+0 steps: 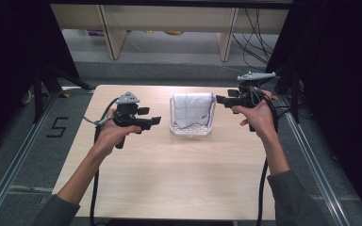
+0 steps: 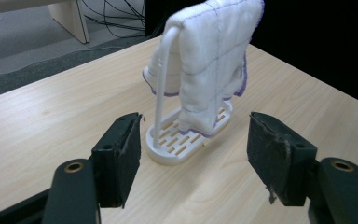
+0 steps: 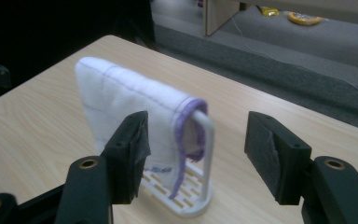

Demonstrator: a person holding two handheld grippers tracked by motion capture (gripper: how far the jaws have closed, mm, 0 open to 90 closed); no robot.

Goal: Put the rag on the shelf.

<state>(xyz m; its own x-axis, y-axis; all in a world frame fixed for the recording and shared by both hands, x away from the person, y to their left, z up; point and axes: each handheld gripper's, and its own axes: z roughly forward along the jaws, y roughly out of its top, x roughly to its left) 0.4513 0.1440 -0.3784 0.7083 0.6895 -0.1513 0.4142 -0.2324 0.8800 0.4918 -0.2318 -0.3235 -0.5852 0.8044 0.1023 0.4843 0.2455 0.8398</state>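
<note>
A white cloth with purple trim (image 1: 192, 110) hangs over a white rack with a slotted base (image 1: 191, 132) at the middle of the wooden table (image 1: 169, 179). My left gripper (image 1: 158, 120) is held just left of the rack and points at it, jaws open and empty. In the left gripper view the cloth (image 2: 209, 56) and rack (image 2: 161, 84) stand ahead of the open left gripper (image 2: 193, 158). My right gripper (image 1: 218, 100) hovers at the rack's right, also open and empty. In the right gripper view the cloth (image 3: 121, 102) and the rack's hoop (image 3: 208, 149) stand beyond the right gripper (image 3: 196, 154).
Black curtains close off both sides. Behind the table's far edge are wooden furniture legs (image 1: 115, 37) and loose cables (image 1: 257, 42) on the grey floor. Metal rails (image 1: 311, 155) run along the floor on each side, with a "5" mark (image 1: 57, 127) at left.
</note>
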